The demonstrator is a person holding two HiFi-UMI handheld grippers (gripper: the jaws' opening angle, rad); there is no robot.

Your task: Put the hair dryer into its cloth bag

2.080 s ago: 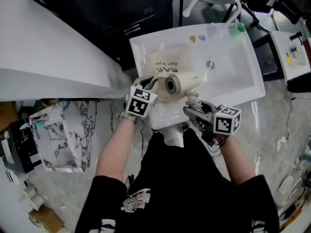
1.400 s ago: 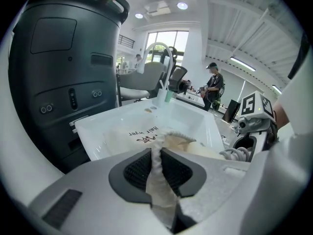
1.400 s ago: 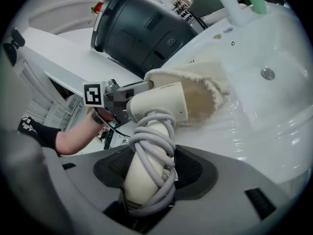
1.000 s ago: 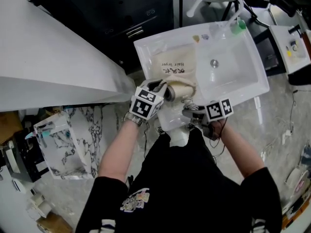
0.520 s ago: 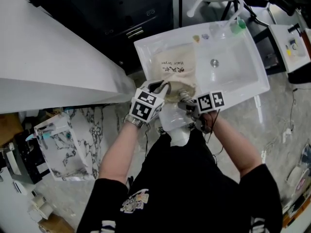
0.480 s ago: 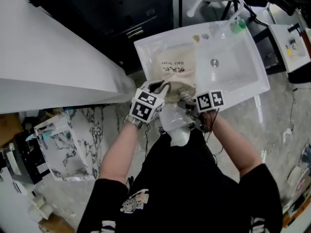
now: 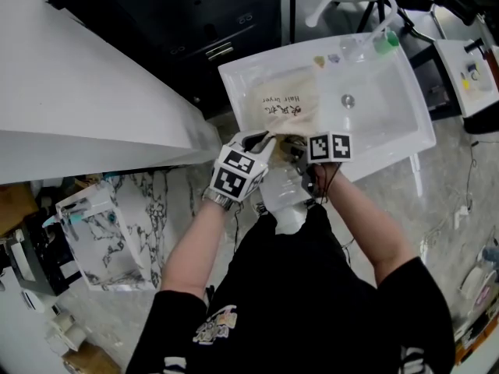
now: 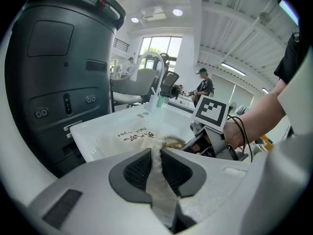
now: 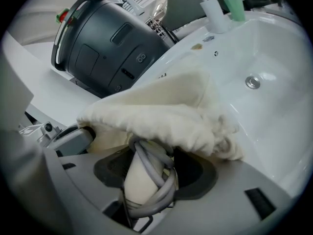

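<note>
The left hand-held gripper (image 8: 155, 166) is clamped on the mouth hem of the cream cloth bag (image 7: 285, 106). The bag lies lengthwise away from the person in the white sink basin (image 7: 390, 111). The right hand-held gripper (image 9: 151, 173) grips the cord-wrapped handle of the cream hair dryer (image 9: 136, 180), whose head is hidden under the bag's mouth. The push probably runs straight ahead along the bag, and the basin is open to the right.

Open workshop hall (sink (image 7: 382, 123), strip-lit high ceiling (image 8: 230, 28)).

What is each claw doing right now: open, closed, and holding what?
Left claw: closed, pinching the edge of the cloth bag.
Right claw: closed on the handle of the hair dryer.
</note>
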